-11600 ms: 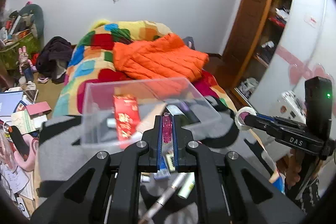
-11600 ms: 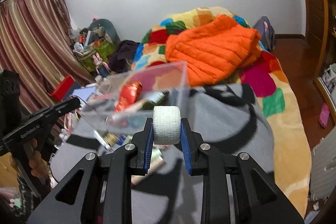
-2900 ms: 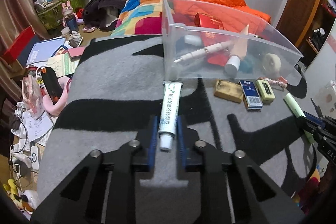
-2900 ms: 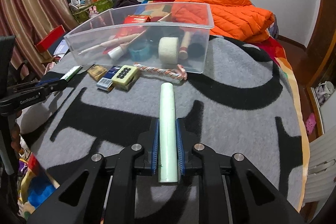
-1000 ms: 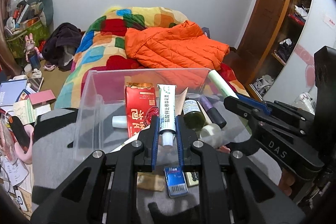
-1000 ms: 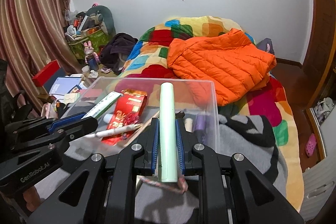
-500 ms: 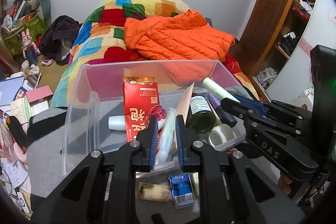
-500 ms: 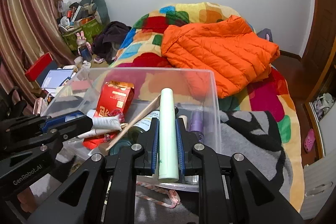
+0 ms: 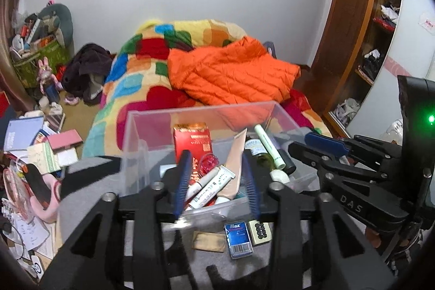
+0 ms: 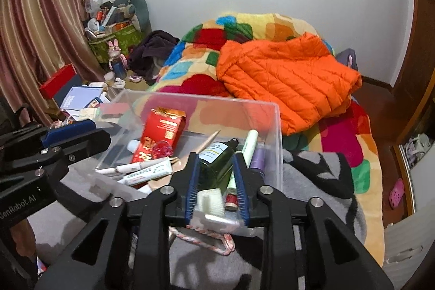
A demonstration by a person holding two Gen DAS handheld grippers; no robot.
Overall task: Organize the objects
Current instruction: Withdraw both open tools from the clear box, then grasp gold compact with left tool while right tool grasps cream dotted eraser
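A clear plastic bin (image 9: 130, 143) (image 10: 277, 132) stands on the grey and black blanket. My left gripper (image 9: 216, 181) is open and empty over the bin's near side. Below it in the bin lies the white tube (image 9: 210, 189) (image 10: 148, 170). My right gripper (image 10: 216, 186) is open and empty over the bin. The pale green stick (image 10: 250, 147) (image 9: 267, 146) lies in the bin beside a green bottle (image 10: 216, 167). A red box (image 9: 193, 143) (image 10: 160, 133) also lies in the bin.
On the blanket in front of the bin lie a blue box (image 9: 238, 239), a small cream case (image 9: 259, 231), a tan packet (image 9: 208, 241) and a twisted rope (image 10: 209, 235). An orange jacket (image 10: 285, 83) lies on the colourful bed behind. Clutter covers the floor at the left.
Both grippers have opened. The white tube dropped from my left gripper into the bin. The green stick dropped from my right gripper into the bin.
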